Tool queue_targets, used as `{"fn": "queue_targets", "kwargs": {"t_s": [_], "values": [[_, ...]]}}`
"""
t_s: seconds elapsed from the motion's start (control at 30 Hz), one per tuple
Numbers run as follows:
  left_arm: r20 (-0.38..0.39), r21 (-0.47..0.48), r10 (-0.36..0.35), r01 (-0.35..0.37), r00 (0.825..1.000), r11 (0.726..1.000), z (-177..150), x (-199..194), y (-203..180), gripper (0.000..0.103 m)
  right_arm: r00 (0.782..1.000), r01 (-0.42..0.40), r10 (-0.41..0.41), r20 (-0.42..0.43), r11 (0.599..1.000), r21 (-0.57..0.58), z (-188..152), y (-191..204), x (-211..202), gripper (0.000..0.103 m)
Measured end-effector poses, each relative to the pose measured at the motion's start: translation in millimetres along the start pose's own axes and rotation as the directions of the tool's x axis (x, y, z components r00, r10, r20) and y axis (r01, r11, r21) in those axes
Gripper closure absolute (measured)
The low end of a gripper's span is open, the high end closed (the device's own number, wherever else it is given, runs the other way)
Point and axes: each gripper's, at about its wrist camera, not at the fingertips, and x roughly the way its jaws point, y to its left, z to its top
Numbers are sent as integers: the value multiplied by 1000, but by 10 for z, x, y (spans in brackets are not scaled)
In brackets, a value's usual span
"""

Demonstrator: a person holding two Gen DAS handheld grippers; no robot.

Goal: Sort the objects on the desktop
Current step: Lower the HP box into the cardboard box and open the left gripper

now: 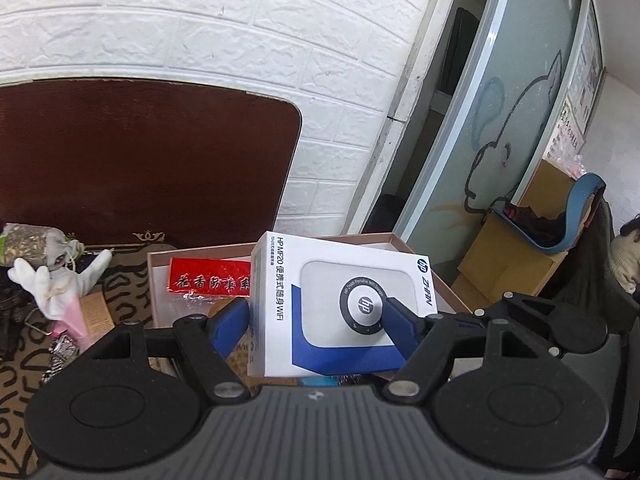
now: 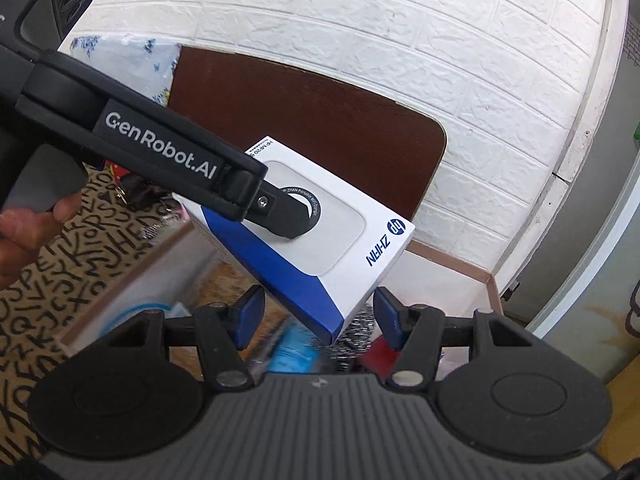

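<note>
My left gripper (image 1: pixel 316 320) is shut on a white and blue HP WiFi box (image 1: pixel 340 280) and holds it tilted above an open cardboard box (image 1: pixel 160 280). In the right wrist view the same HP box (image 2: pixel 344 240) hangs in the air, with the left gripper's black arm (image 2: pixel 160 148) across its top. My right gripper (image 2: pixel 316 312) is open and empty, just below the HP box's near corner, not touching it. A red packet with Chinese characters (image 1: pixel 208 280) lies inside the cardboard box.
A dark brown board (image 1: pixel 140 152) leans on the white brick wall. A white glove-like toy (image 1: pixel 52 284) and small packets lie on the letter-patterned cloth (image 2: pixel 60 272) at left. Blurred items (image 2: pixel 296 348) lie in the cardboard box. A chair (image 1: pixel 560 216) and cartons stand at far right.
</note>
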Motion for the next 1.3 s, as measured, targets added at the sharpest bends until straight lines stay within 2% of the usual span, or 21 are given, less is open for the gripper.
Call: {"fn": "queue_targets", "kwargs": {"t_s": [0.27,0.5,0.67,0.8,0.87,1.03,1.17,1.3], "values": [[-43,-42,36,-38,998,998,93,472,49,27,997,-9,3,-77,998,-70,52,-248,424,44],[-115,-74,52,-60,992,995,95,845,102,28,988,-19,1,-155,993,-113,58,-386,789,45],[-175,-111,42,-62,984,992,58,1043,183,26,982,-23,8,-189,997,-76,46,-479,966,45],[-212,-146,17,-49,977,988,34,1088,217,24,976,-34,23,-215,998,-48,42,-517,1007,45],[-224,-125,18,-47,974,991,9,1078,195,23,972,-51,40,-230,998,-43,23,-513,1003,45],[-217,-98,18,-40,976,994,-42,1014,157,19,960,-93,77,-268,994,-48,-89,-406,835,45],[-219,-99,24,-46,975,994,-46,1044,162,18,961,-94,75,-268,994,-59,-171,-363,772,44],[-231,-133,-25,-6,973,991,-39,1030,178,8,962,-73,63,-265,997,-30,-172,-340,747,38]]}}
